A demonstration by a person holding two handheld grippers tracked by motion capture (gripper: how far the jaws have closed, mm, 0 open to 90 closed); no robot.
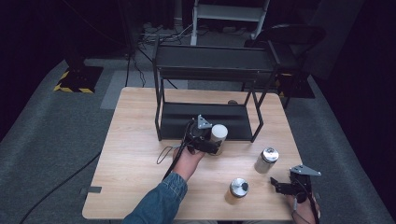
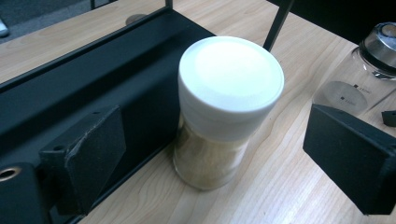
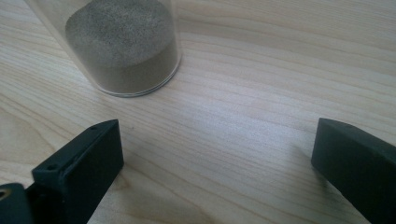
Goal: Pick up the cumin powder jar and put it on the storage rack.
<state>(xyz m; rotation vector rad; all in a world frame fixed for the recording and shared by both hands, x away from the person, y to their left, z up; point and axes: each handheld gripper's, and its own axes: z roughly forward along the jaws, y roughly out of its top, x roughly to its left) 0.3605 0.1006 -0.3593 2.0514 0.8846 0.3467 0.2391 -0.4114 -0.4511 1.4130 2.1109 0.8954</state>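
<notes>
Standing upright, white-capped jar (image 2: 219, 116) of pale powder sits between wide-open left gripper (image 2: 233, 154) jaws.

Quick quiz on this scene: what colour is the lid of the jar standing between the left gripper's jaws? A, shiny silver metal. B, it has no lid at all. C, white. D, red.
C: in the left gripper view the jar of pale powder carries a plain white lid, and the left gripper has its jaws standing apart on either side of the jar without pressing on it.
</notes>
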